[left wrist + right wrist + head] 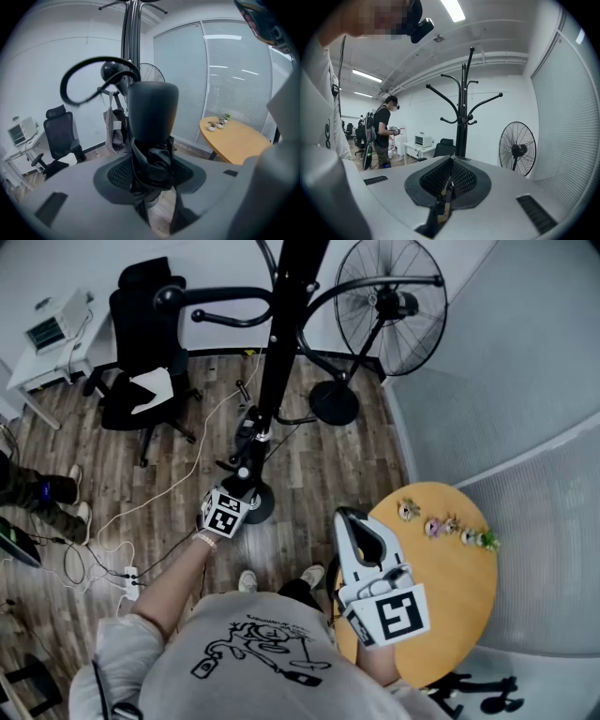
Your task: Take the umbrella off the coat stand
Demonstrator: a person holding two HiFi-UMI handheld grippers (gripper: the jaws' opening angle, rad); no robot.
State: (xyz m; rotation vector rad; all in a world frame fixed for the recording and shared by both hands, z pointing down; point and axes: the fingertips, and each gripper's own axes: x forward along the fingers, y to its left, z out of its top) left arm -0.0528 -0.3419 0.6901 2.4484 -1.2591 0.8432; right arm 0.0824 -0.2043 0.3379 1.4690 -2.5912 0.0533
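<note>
The black coat stand (281, 343) rises in the middle of the head view, and its pole (131, 42) and a curved hook (79, 77) show in the left gripper view. My left gripper (239, 479) is close to the pole, low down, shut on a black folded umbrella (152, 117). The umbrella's rounded end sticks out past the jaws, and its folded cloth is pinched between the pads. My right gripper (356, 526) hangs near the round table, away from the stand, with its jaws together and nothing between them (445, 197).
A standing fan (389, 301) is right of the stand and a black office chair (141, 362) left of it. A round wooden table (459, 587) with small plants (445, 524) is at the right. Cables and a power strip (131, 577) lie on the wooden floor. Another person (384, 131) stands by a desk.
</note>
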